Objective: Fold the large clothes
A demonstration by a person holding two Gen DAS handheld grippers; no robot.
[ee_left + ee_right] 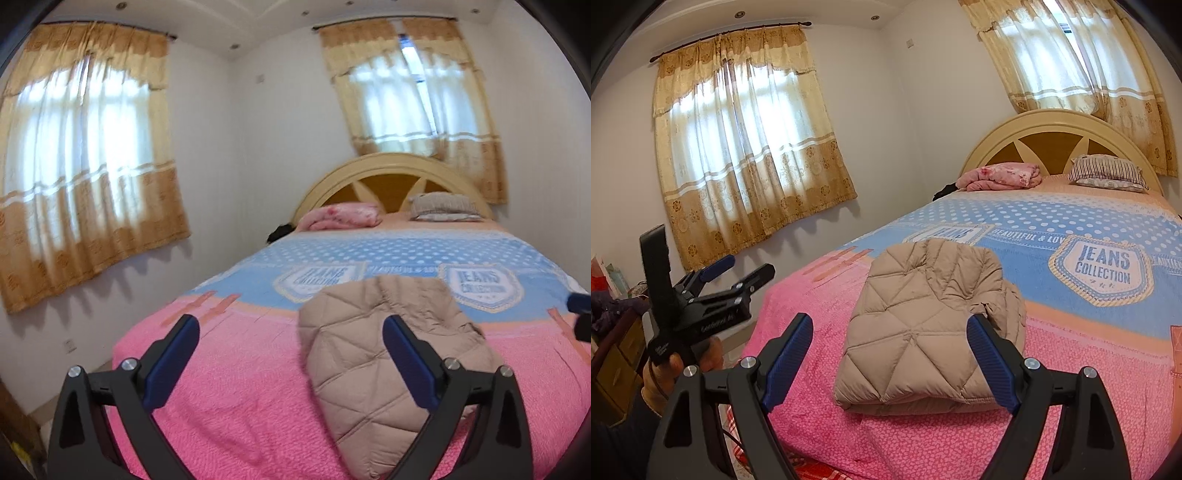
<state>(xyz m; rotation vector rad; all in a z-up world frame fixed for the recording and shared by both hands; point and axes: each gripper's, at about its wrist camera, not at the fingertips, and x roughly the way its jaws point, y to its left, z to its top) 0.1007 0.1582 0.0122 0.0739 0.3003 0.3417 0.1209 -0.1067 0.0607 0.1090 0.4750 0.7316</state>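
Nearest the lens, the right hand-held gripper (890, 354) stands wide and empty, its blue ribbed pads (788, 360) apart above the foot of the bed. Off to its left, the left hand-held gripper (746, 271) is likewise spread with nothing in it. Between them on the pink textured bedspread (1089, 387) lies the beige quilted puffer jacket (923, 325), already folded into a thick bundle. It looks light, soft and springy, likely slippery-shelled; pinching the stacked near edge through all layers seems safest. Beyond lie a blue dotted blanket (1052, 218), a striped pillow (1106, 171) and a cream arched headboard (1052, 122).
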